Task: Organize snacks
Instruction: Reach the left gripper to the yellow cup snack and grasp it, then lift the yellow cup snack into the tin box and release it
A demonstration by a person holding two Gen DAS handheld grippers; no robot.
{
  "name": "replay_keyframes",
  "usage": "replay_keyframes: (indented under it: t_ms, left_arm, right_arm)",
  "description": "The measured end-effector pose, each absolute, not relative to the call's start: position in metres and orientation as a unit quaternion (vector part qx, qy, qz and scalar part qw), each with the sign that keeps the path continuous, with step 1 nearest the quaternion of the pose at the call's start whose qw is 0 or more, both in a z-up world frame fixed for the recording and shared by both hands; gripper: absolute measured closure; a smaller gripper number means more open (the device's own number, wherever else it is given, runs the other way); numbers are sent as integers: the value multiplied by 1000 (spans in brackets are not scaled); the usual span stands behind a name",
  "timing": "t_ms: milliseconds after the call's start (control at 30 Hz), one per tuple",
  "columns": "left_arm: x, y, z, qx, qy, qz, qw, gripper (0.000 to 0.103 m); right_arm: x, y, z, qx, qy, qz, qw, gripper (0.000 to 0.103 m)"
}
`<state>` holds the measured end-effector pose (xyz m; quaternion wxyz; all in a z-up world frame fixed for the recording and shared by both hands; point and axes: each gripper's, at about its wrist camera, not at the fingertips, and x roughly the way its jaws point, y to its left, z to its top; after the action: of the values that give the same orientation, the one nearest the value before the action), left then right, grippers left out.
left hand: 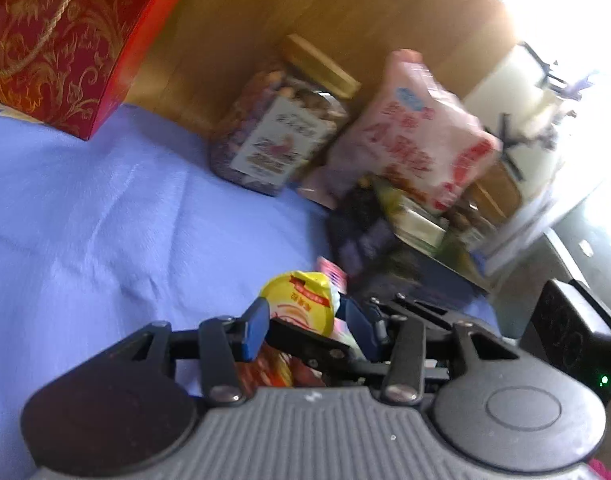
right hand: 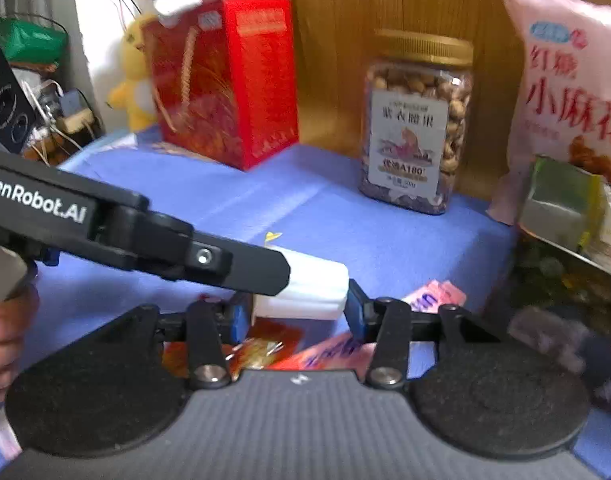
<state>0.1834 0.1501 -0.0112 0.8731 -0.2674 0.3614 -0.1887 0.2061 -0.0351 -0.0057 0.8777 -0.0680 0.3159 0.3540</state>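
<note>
My left gripper (left hand: 303,320) is shut on a small jelly cup with a yellow and red lid (left hand: 301,302), held above the blue cloth (left hand: 105,208). In the right wrist view the white ribbed body of the same cup (right hand: 305,292) sits between my right gripper's (right hand: 297,312) blue pads, and the left gripper's black arm (right hand: 145,232) crosses over it from the left. Red and pink snack packets (right hand: 333,344) lie on the cloth (right hand: 345,216) under the right gripper.
A red gift box (right hand: 229,80), a nut jar with a gold lid (right hand: 417,120) and a pink snack bag (right hand: 565,80) stand along the wooden back wall. A dark basket of snacks (left hand: 405,240) sits at the right. Plush toys (right hand: 137,76) stand beyond the cloth's left edge.
</note>
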Motion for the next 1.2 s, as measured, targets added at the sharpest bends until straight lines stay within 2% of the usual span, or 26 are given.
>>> replay_keyframes:
  t_ms: [167, 433, 800, 900, 1200]
  left_arm:
    - [123, 127, 7, -231, 348, -223, 881, 59]
    - [90, 66, -20, -180, 410, -257, 857, 59]
    - [74, 42, -27, -152, 423, -248, 858, 59]
    - [76, 39, -24, -142, 426, -246, 859, 59]
    - [122, 2, 31, -70, 365, -279, 886, 59]
  right_arm:
    - [140, -58, 5, -76, 271, 370, 885, 53]
    - [75, -99, -20, -75, 296, 316, 898, 53]
    - [50, -128, -33, -38, 297, 295, 908, 50]
    - [47, -133, -34, -33, 290, 304, 907, 54]
    - [79, -155, 4, -37, 203, 272, 940, 55]
